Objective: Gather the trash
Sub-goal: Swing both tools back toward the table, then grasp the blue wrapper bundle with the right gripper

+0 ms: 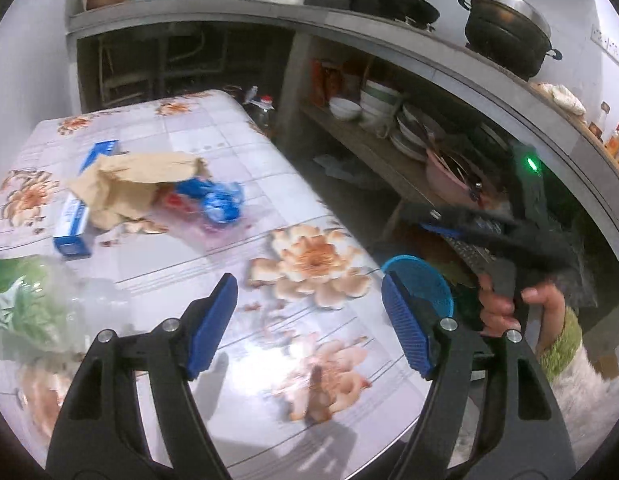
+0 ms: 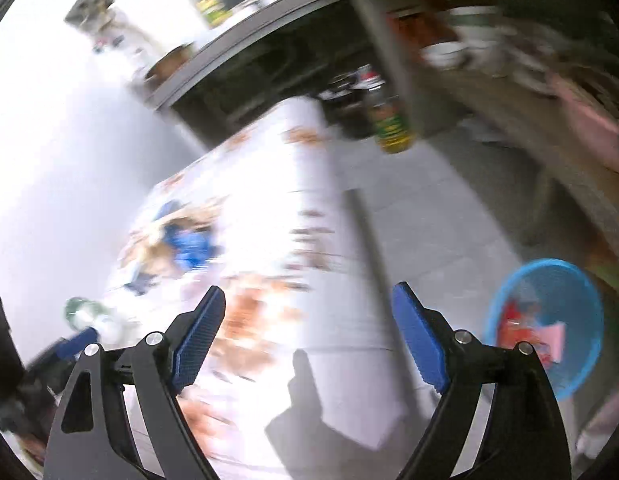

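Note:
My left gripper (image 1: 309, 320) is open and empty above the floral table (image 1: 213, 136). Trash lies on the table ahead to the left: a crumpled brown paper bag (image 1: 137, 184), a blue and white box (image 1: 75, 216), blue plastic wrappers (image 1: 221, 200) and a clear bag with green print (image 1: 25, 300) at the left edge. My right gripper (image 2: 309, 336) is open and empty over the table's right edge; this view is blurred. A blue trash basket (image 2: 545, 328) with red and pink scraps stands on the floor at the right, and its rim shows in the left wrist view (image 1: 421, 276).
A concrete counter (image 1: 349, 28) with pots runs behind and right, with bowls and plates (image 1: 389, 116) on the shelf below. Bottles (image 2: 389, 120) stand on the floor past the table's far corner. The right-hand gripper's body and the hand (image 1: 505, 300) are right of the table.

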Tool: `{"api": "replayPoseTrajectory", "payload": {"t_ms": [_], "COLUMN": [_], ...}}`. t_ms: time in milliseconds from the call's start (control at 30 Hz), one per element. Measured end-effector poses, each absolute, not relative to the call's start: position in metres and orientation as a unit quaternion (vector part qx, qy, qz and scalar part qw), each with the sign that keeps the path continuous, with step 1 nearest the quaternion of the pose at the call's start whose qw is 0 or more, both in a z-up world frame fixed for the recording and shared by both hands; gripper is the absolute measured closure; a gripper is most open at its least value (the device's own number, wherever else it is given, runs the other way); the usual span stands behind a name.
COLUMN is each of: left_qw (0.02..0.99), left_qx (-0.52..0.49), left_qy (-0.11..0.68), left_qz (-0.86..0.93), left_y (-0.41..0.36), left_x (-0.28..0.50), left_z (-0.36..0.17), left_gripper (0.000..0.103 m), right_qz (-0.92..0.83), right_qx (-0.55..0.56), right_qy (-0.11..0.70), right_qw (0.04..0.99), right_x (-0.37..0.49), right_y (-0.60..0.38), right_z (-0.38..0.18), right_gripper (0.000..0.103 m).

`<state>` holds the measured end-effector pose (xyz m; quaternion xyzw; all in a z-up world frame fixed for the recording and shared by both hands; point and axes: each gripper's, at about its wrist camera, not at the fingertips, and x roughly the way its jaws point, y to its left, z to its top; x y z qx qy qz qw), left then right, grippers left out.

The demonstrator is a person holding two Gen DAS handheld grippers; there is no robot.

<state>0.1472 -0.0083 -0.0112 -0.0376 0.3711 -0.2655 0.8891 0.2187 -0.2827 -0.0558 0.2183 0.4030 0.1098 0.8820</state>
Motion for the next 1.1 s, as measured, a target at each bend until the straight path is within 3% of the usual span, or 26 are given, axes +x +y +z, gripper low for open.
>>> {"api": "replayPoseTrajectory", "payload": {"t_ms": [167,533,633,700,833,1100], "left_qw": [0.894,0.888,0.886,0.885,0.883,0.879], "left_qx": [-0.044,-0.075,-0.080,-0.082,-0.088,-0.095], "left_qy": [0.365,0.367,0.369,0.369,0.371,0.376], "left_qz": [-0.256,-0.268,-0.271,-0.271,-0.274,-0.276], "left_y": [0.007,0.032,0.036,0.038,0.043,0.046], "left_x": [0.141,0.138,0.138,0.137,0.136,0.133], "left_z": [-0.018,-0.032,-0.034,-0.035,-0.040,-0.046], "left_gripper": [0.033,0.033,0.033,0.033,0.033,0.033], "right_qz": [0.158,0.192,0.184,0.190,0.183,0.172], "right_qx": [0.185,-0.009,-0.016,-0.019,-0.055,-0.035], "right_qy": [0.436,0.486,0.498,0.503,0.501,0.510], "right_qw": [0.867,0.852,0.847,0.843,0.844,0.842], "right_x": [0.274,0.364,0.365,0.358,0.333,0.275], "right_y": [-0.220,-0.114,-0.111,-0.109,-0.107,-0.120], "right_z": [-0.054,-0.082,-0.095,-0.095,-0.095,-0.094], "right_gripper": [0.021,0.021,0.038,0.059,0.066,0.069]}}
